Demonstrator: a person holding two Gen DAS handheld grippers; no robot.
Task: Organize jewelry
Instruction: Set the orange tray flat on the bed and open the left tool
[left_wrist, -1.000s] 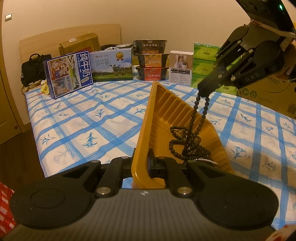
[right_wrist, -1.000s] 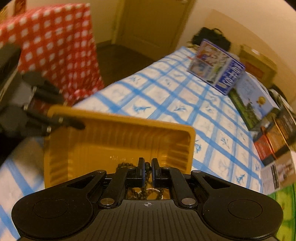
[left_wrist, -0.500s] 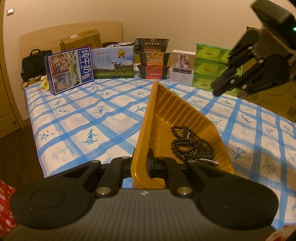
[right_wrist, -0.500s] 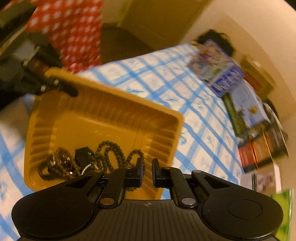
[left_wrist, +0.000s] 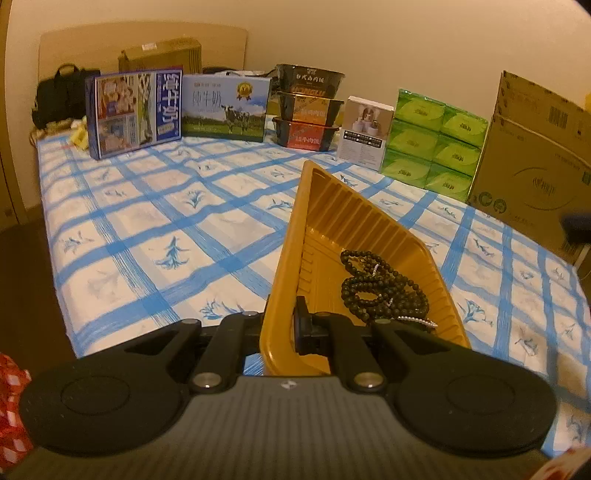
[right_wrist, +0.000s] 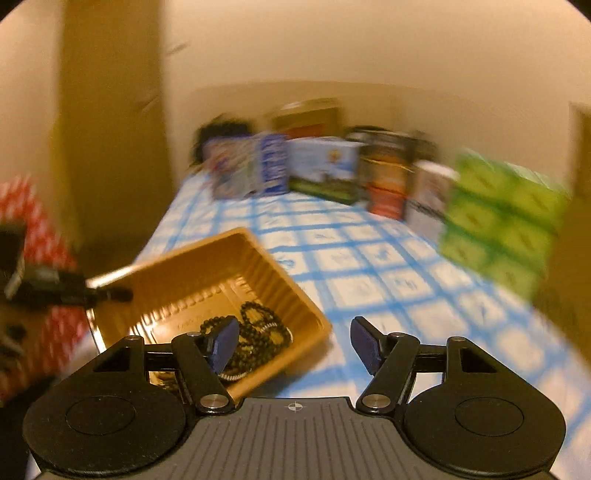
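Note:
My left gripper (left_wrist: 281, 328) is shut on the near rim of a yellow plastic tray (left_wrist: 354, 221) and holds it over the blue-checked bed. A dark bead necklace (left_wrist: 380, 288) with a small pearl strand lies piled in the tray. In the blurred right wrist view, the same tray (right_wrist: 221, 273) sits at lower left with the necklace (right_wrist: 255, 332) inside. My right gripper (right_wrist: 293, 341) is open and empty, to the right of the tray above the bed. The left gripper's fingers (right_wrist: 107, 293) pinch the tray's left rim.
Along the far edge of the bed (left_wrist: 155, 229) stand milk boxes (left_wrist: 221, 107), stacked food bowls (left_wrist: 308, 107), a white box (left_wrist: 365, 133) and green tissue packs (left_wrist: 432, 144). A large cardboard carton (left_wrist: 535, 162) stands at right. A red checked cloth (right_wrist: 26, 221) is at left.
My right gripper let the bead necklace fall into the tray, opened wide, and pulled away up and right out of the left view. The left gripper kept holding the tray.

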